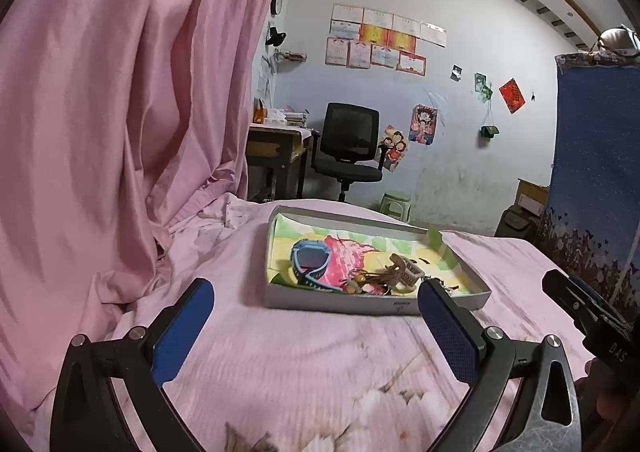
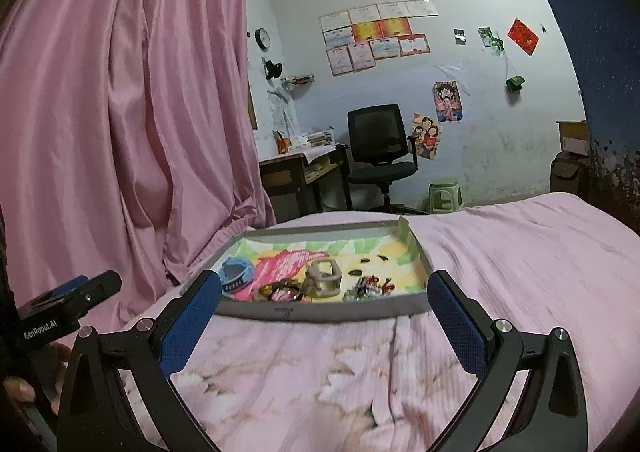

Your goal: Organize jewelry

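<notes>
A: Where is the jewelry?

B: In a shallow grey box on the pink bedspread, just past the fingertips of both tools. Its floor is lined with a bright drawing. The left hand-held gripper is spread wide and grasps nothing; the right hand-held gripper is likewise released, empty, its blue pads framing the box's near wall.

A: What does each camera add?

B: The left wrist view shows a blue watch at the box's 9 o'clock side, and a brownish hair claw with a tangle of small trinkets toward 5 o'clock. At that view's 3 o'clock edge the other tool's black body pokes in. The right wrist view looks more squarely in: the watch sits at 8 o'clock, the claw near the middle, a cluster of red and silver pieces at 5 o'clock, and some tiny dark bits farther back that I cannot identify. Only this view shows a person's hand at 8 o'clock, holding the left tool.

A: And around it?

B: A pink curtain hangs at 9 o'clock; a black office chair, a bench with books and a green stool stand beyond the bed.
</notes>
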The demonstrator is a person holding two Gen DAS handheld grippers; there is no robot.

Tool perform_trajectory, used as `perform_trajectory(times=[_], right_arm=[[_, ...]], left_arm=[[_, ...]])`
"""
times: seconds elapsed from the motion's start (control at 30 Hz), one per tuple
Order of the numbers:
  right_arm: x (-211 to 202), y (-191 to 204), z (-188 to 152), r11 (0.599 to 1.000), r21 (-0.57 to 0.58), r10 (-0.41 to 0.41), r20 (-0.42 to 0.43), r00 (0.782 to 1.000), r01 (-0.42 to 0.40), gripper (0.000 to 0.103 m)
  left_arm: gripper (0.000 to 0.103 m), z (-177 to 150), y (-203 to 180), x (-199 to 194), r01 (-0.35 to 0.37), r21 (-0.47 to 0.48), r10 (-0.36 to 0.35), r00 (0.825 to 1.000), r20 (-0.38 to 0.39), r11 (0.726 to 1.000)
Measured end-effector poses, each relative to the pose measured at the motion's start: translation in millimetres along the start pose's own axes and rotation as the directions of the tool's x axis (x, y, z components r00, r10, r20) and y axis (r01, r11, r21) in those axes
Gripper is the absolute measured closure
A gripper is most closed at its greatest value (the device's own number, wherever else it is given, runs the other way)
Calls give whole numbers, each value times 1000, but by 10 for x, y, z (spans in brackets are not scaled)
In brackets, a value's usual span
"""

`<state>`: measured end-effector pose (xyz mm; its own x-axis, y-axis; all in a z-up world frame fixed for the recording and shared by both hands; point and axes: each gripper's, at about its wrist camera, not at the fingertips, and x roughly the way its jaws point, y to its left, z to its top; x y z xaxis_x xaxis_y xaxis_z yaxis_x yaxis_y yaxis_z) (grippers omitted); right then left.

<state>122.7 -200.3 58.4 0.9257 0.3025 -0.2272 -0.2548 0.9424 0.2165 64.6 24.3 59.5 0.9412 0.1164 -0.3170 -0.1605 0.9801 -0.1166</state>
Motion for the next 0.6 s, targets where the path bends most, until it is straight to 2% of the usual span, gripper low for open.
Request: perform_trajectory(times=[0.3,0.6], right_arm=[[-249,125,-167,999,-53,-13,-14,1000,12,1],[-501,219,-344,996,-68,-60,2,998,60,1]], left_arm=[[1,-221,79,-242,-10,41,9,1000,10,999],[1,-379,135,-390,-27,37,25,999,48,999]])
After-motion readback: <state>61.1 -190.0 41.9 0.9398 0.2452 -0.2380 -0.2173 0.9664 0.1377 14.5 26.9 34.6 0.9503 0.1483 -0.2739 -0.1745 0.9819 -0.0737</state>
